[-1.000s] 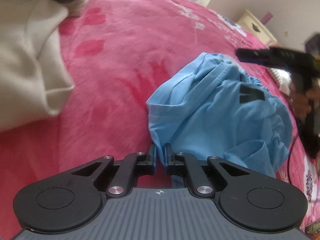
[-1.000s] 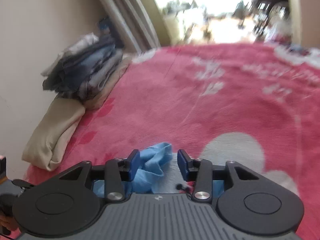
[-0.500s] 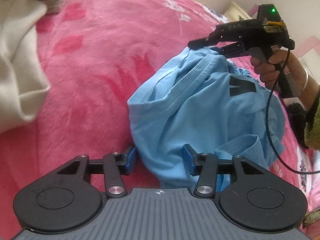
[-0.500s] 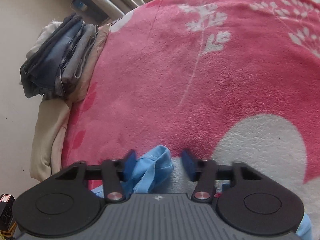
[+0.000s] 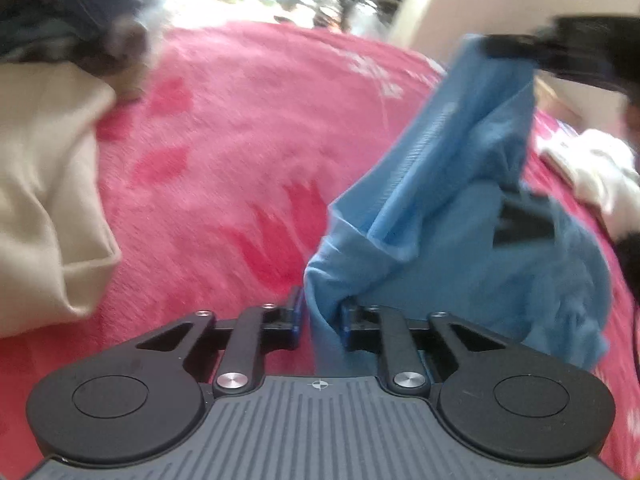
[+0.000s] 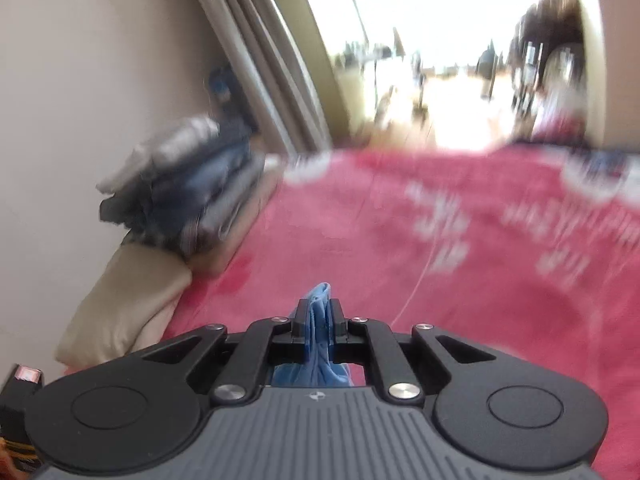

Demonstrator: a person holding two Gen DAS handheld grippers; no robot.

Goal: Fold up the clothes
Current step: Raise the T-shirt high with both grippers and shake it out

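Both tongs, spread half-second ago, now pinch blue shirt (image 5: 460, 216): left tongs (image 5: 320, 316), right tongs (image 6: 318, 318).

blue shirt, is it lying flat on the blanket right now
No, the blue shirt is bunched and lifted, one end pinched in the left gripper and a higher part pulled up by the right gripper.

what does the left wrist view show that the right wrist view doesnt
Only the left wrist view shows most of the blue shirt with its dark print, raised by the right gripper, plus the left gripper shut on a bunched edge and white cloth at far right. Only the right wrist view shows the curtain, the bright doorway and the right gripper's pinch up close. Both show the red blanket, the beige fabric and the dark folded pile.
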